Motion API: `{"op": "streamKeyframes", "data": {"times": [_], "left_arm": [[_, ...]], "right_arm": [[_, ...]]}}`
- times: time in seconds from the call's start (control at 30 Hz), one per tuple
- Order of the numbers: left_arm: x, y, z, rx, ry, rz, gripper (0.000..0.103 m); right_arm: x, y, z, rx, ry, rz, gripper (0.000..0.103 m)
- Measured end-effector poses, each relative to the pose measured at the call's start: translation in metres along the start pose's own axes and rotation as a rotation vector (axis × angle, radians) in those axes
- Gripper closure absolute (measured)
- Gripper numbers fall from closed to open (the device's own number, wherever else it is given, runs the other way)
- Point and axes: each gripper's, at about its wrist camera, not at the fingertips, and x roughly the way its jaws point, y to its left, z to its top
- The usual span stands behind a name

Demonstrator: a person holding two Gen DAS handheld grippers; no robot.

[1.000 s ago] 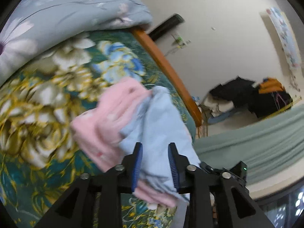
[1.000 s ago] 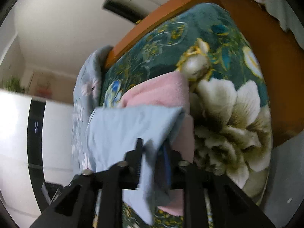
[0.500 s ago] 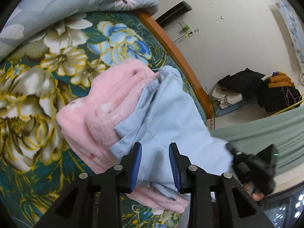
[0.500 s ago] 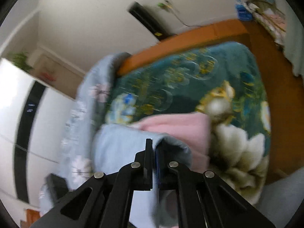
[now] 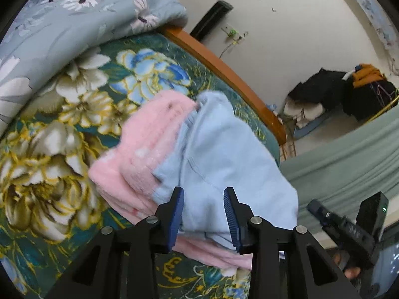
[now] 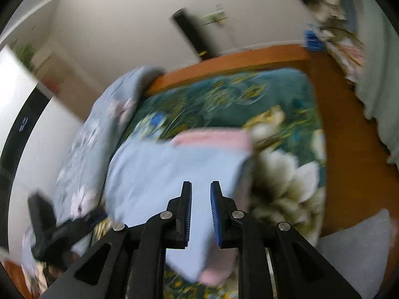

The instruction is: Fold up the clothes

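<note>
Between the left gripper (image 5: 203,210) fingers: light blue garment (image 5: 224,164), jaws spread apart, not pinching, cloth lying just past the tips. Blue garment sits on top of pink garment (image 5: 144,154), both on floral blanket (image 5: 49,129). Pink sticks out left of and under the fingers. Grey daisy quilt (image 5: 62,20) far up-left of the fingers, wooden bed rail (image 5: 224,72) beyond the stack. Right of the fingers, the other tool (image 5: 349,229) shows.

Right gripper (image 6: 200,208): jaws parted with a narrow gap, holding nothing, blue garment (image 6: 162,174) ahead of and under the tips, pink (image 6: 212,138) past it. View blurred. Left gripper (image 6: 57,231) shows at lower left of the fingers.
</note>
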Motion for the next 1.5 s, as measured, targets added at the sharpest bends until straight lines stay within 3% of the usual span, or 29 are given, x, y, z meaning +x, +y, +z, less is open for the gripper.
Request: {"op": "streamKeyframes", "data": {"times": [0.07,0.17,0.23,0.33,0.4,0.53,0.6,0.73,0.8,0.83,1.17,1.5], "left_arm": [[0.009,0.001,-0.004,-0.003,0.017,0.022,0.066],[0.026,0.007,-0.009,-0.013,0.087,0.074,0.065],[0.02,0.004,-0.014,0.006,0.071,0.079,0.065],[0.001,-0.006,-0.025,0.08,0.009,0.1,0.058],[-0.006,-0.009,-0.035,0.113,-0.017,0.124,0.046],[-0.012,-0.008,-0.062,0.16,-0.045,0.174,0.037],[-0.012,-0.004,-0.072,0.164,-0.042,0.198,0.03],[-0.014,0.008,-0.092,0.162,-0.06,0.239,0.018],[-0.017,0.012,-0.1,0.15,-0.074,0.249,0.006],[-0.019,0.015,-0.103,0.14,-0.079,0.254,0.001],[-0.041,0.035,-0.125,0.045,-0.161,0.369,0.0],[-0.038,0.038,-0.14,0.096,-0.153,0.462,0.0]], "right_arm": [[0.018,0.008,-0.014,-0.027,0.052,-0.003,0.087],[0.039,-0.001,-0.024,0.01,0.097,-0.077,0.087],[0.035,-0.004,-0.029,0.051,0.089,-0.085,0.087],[0.013,0.01,-0.046,0.009,0.017,-0.072,0.085],[0.001,0.021,-0.062,-0.015,-0.016,-0.074,0.071],[-0.001,0.033,-0.098,-0.062,-0.044,-0.123,0.058],[0.006,0.036,-0.113,-0.084,-0.039,-0.159,0.043],[0.022,0.036,-0.134,-0.085,0.001,-0.184,0.027],[0.021,0.037,-0.14,-0.082,-0.015,-0.202,0.014],[0.021,0.037,-0.143,-0.083,-0.024,-0.211,0.012],[0.017,0.048,-0.158,-0.112,-0.1,-0.268,0.0],[0.022,0.051,-0.166,-0.119,-0.102,-0.285,0.0]]}}
